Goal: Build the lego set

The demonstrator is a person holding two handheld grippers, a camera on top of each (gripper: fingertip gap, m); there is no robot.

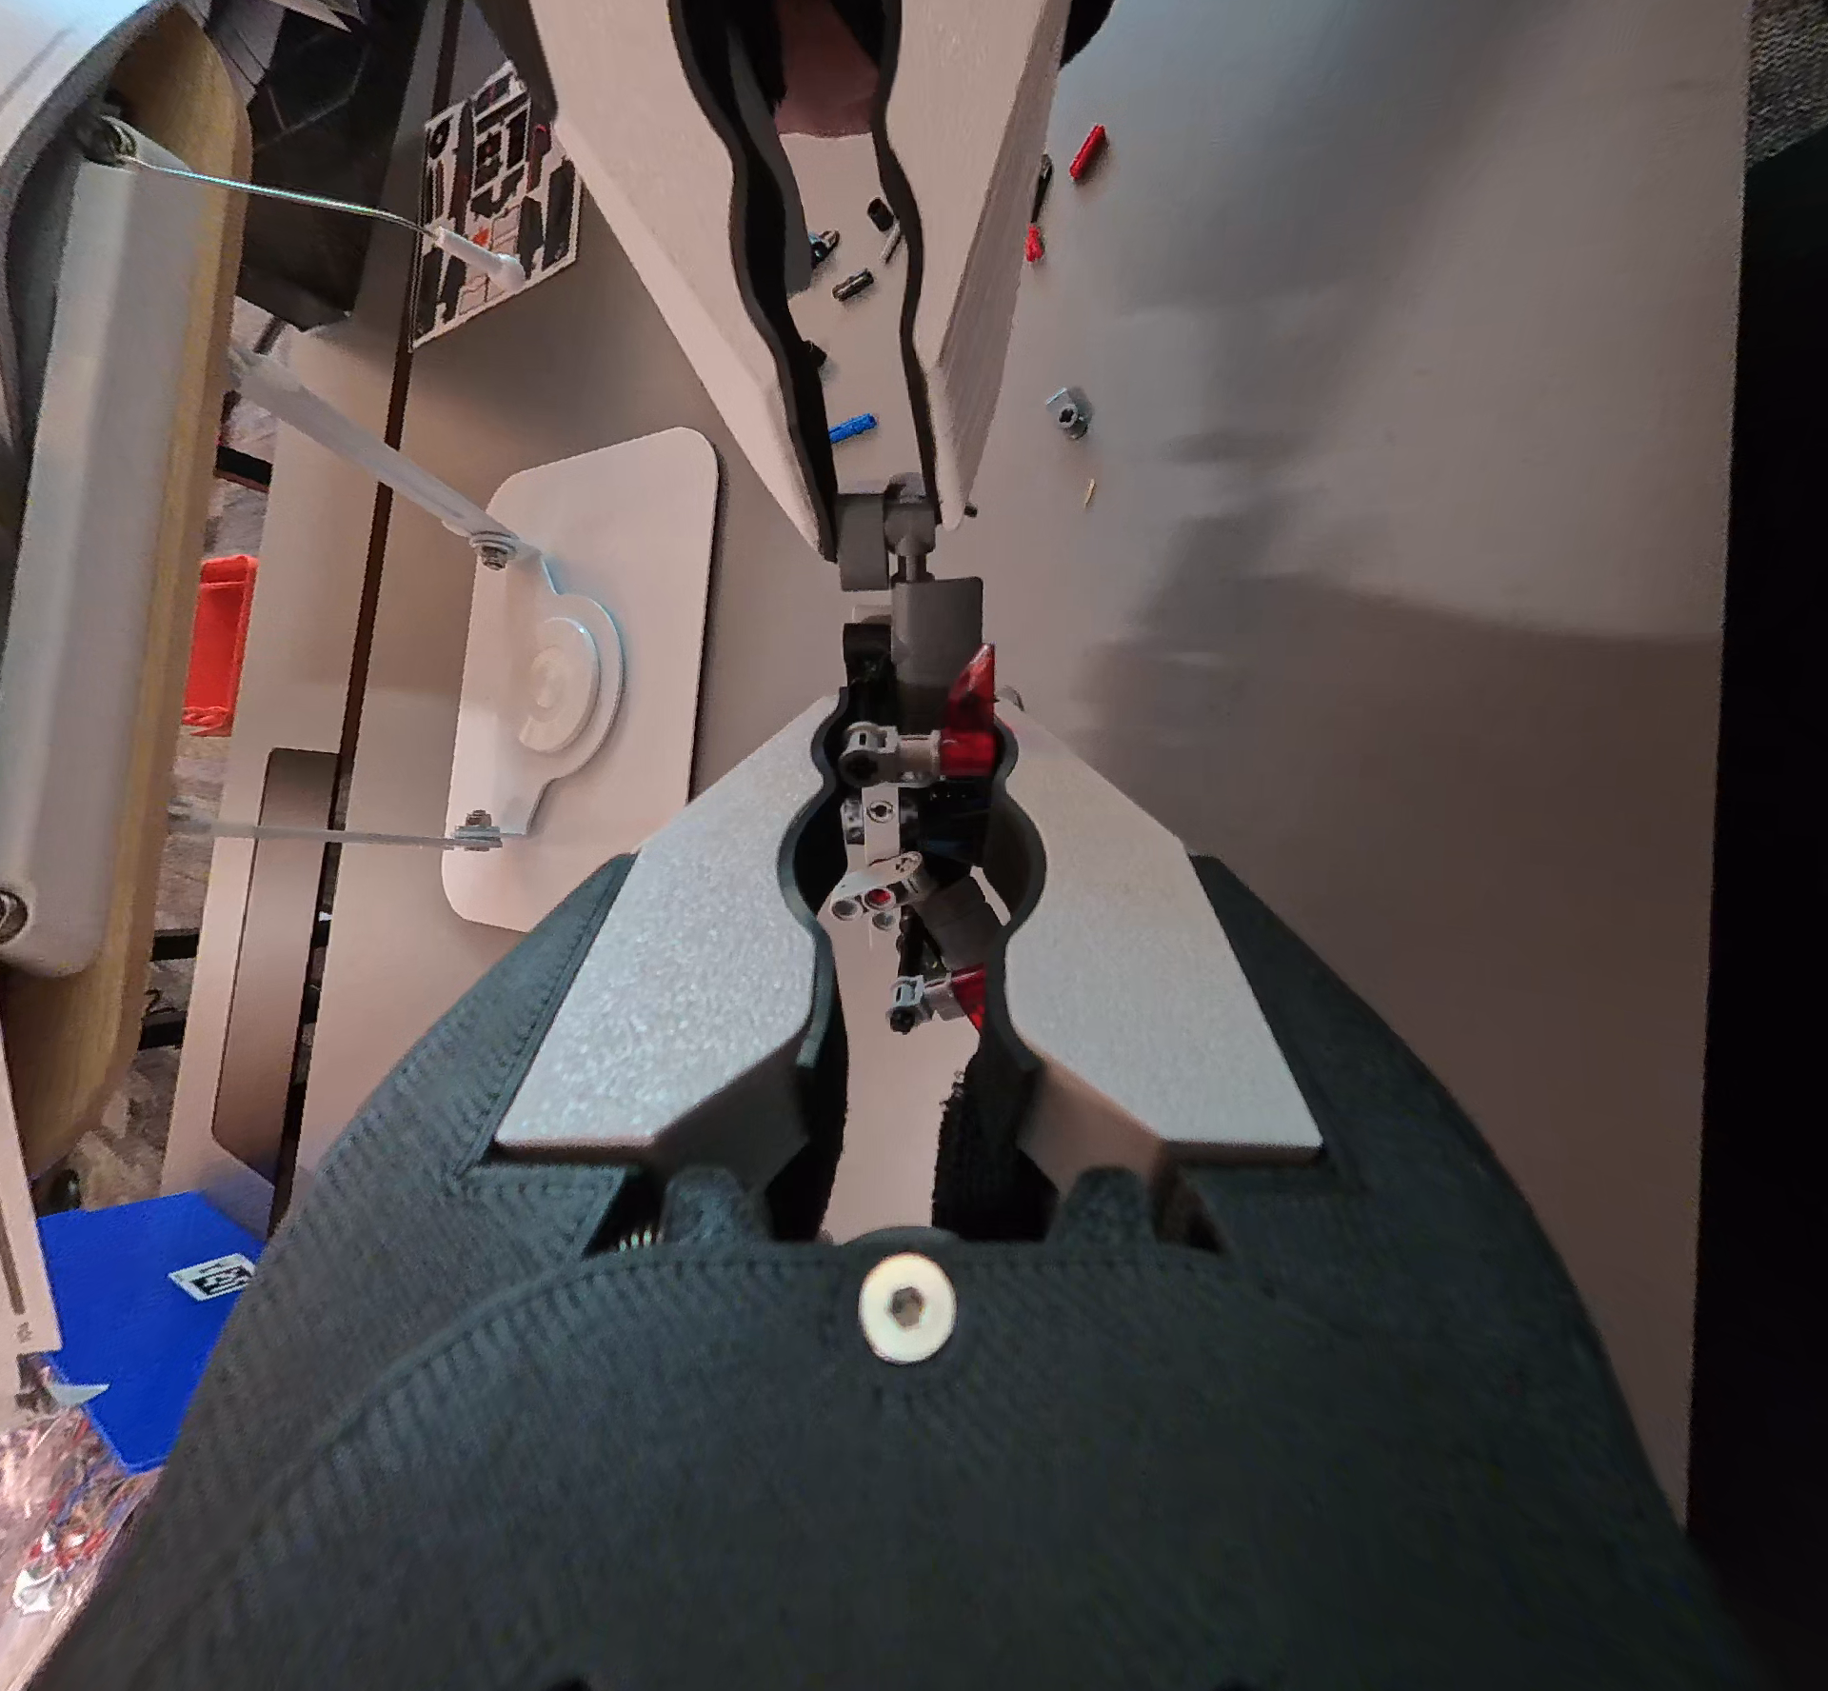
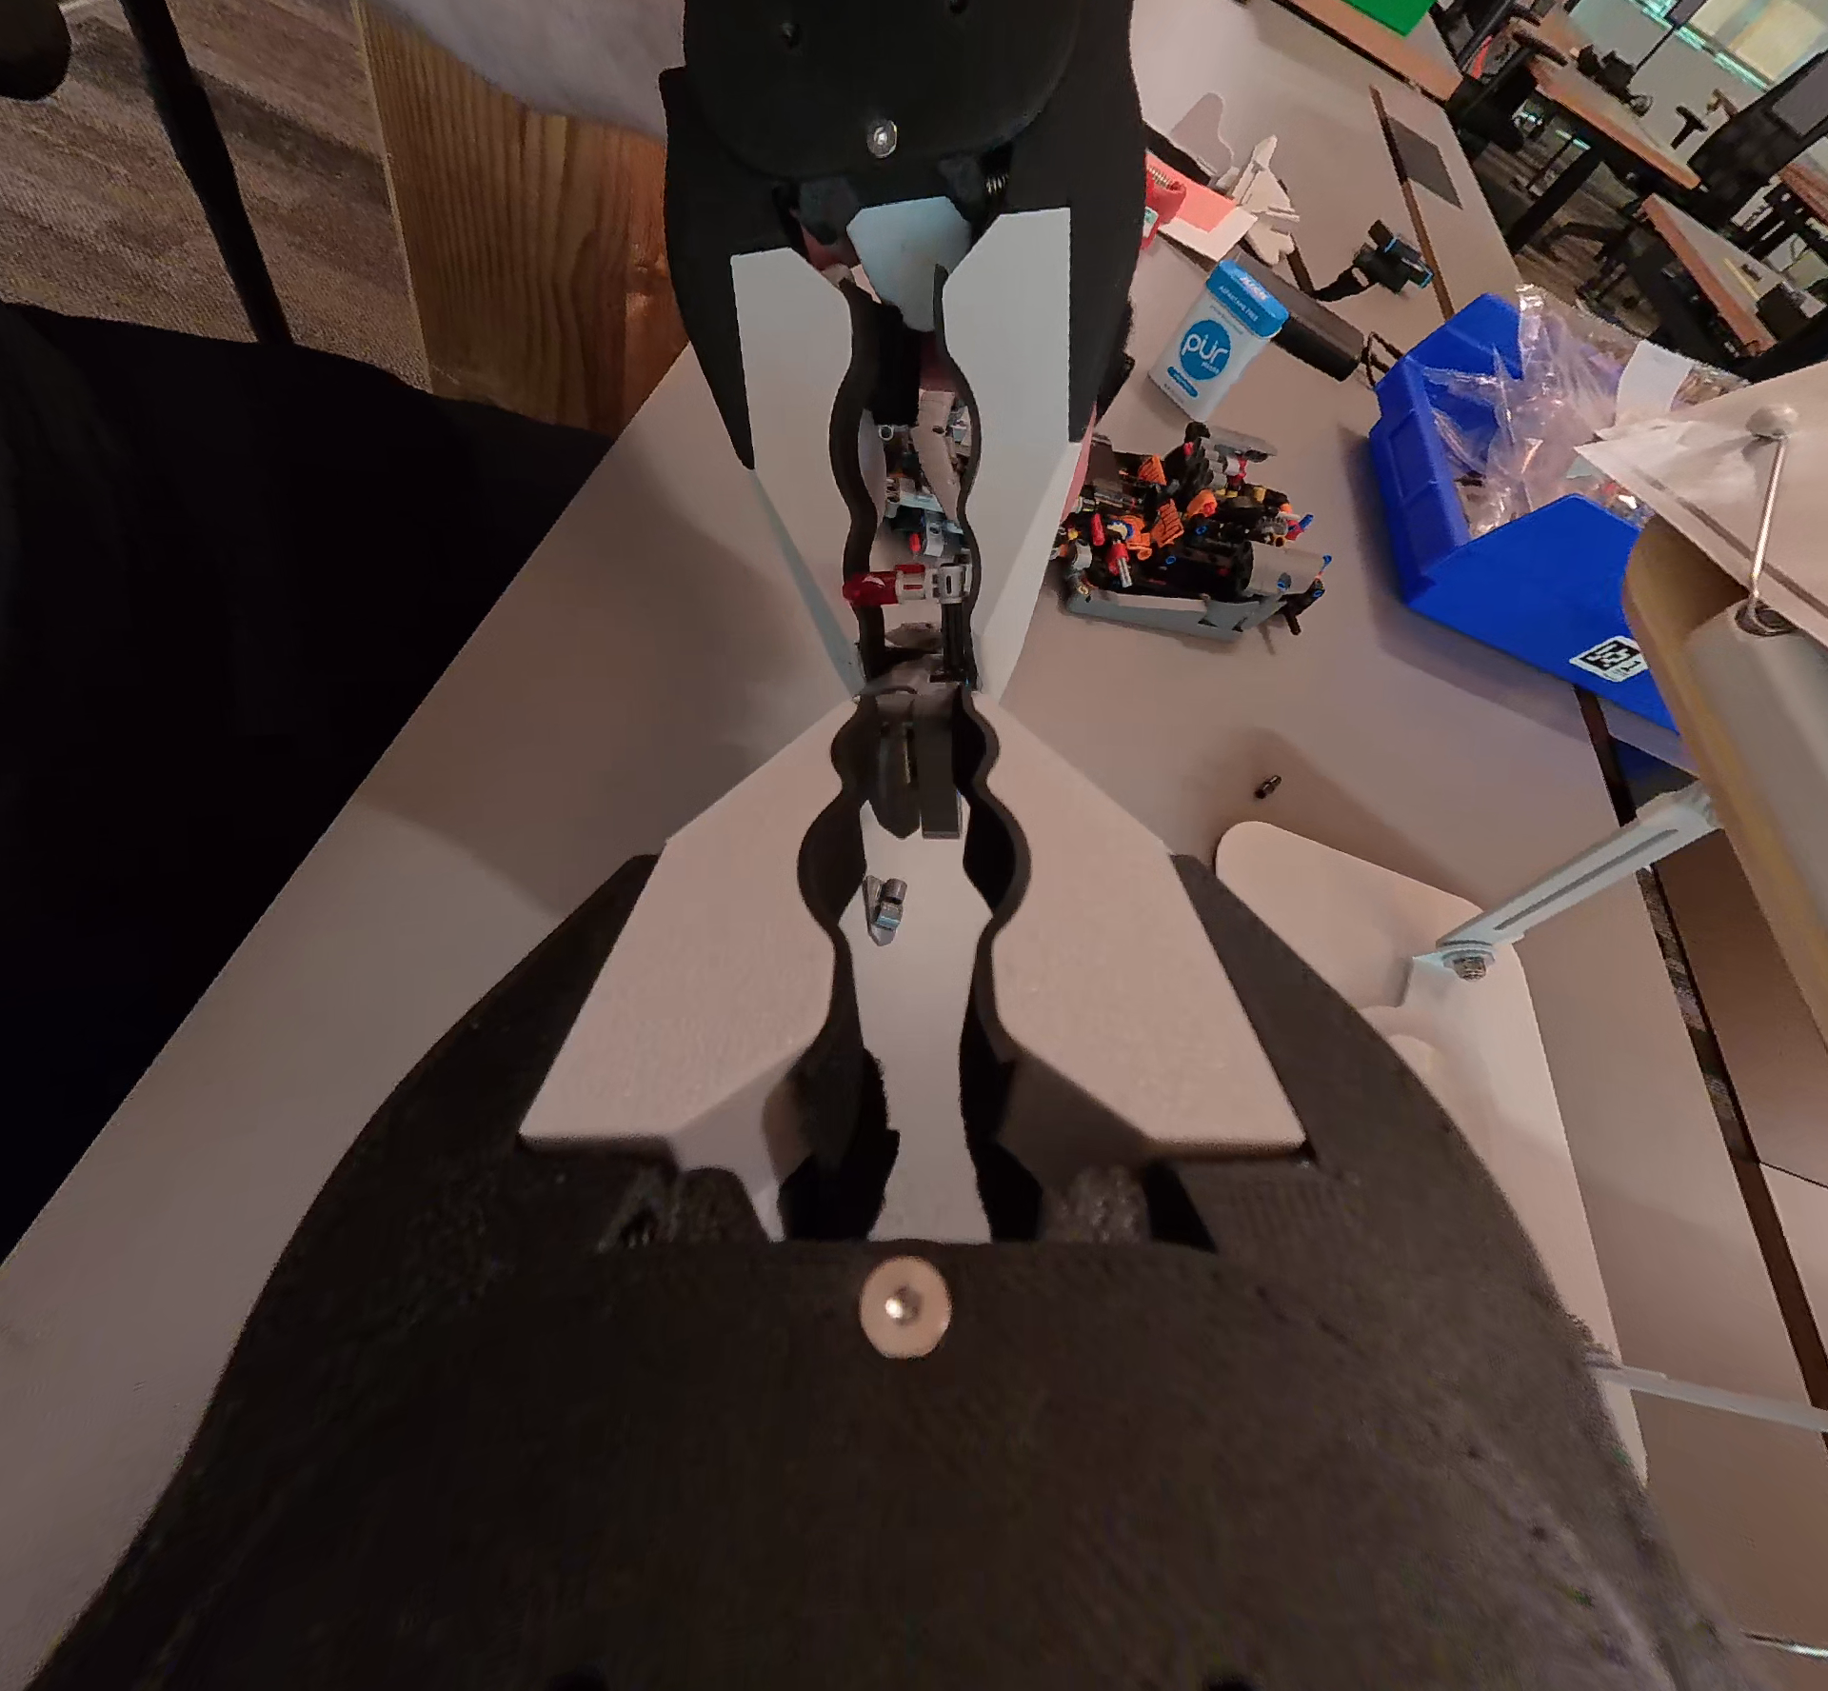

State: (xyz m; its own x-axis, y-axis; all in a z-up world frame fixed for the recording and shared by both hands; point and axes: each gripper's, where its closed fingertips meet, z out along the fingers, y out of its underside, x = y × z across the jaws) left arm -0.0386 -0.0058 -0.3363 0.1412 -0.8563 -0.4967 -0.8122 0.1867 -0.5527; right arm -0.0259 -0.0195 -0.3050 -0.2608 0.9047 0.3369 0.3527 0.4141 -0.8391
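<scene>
While the left gripper (image 1: 915,704) pinches a grey-red lego assembly (image 1: 915,813), right gripper (image 2: 915,714) pinches a dark piece (image 2: 920,778); blue bin (image 2: 1523,575) holds plastic bags (image 2: 1543,397).

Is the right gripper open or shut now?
Shut: the right gripper pinches a dark grey piece between its fingertips, tip to tip with the left gripper.

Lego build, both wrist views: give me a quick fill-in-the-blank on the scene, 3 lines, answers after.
1. The left gripper is shut on a small assembly with translucent ____ pieces.
2. The right gripper pinches a dark ____ piece.
3. The storage bin beside the larger lego model is ____.

Answers: red; grey; blue
</scene>
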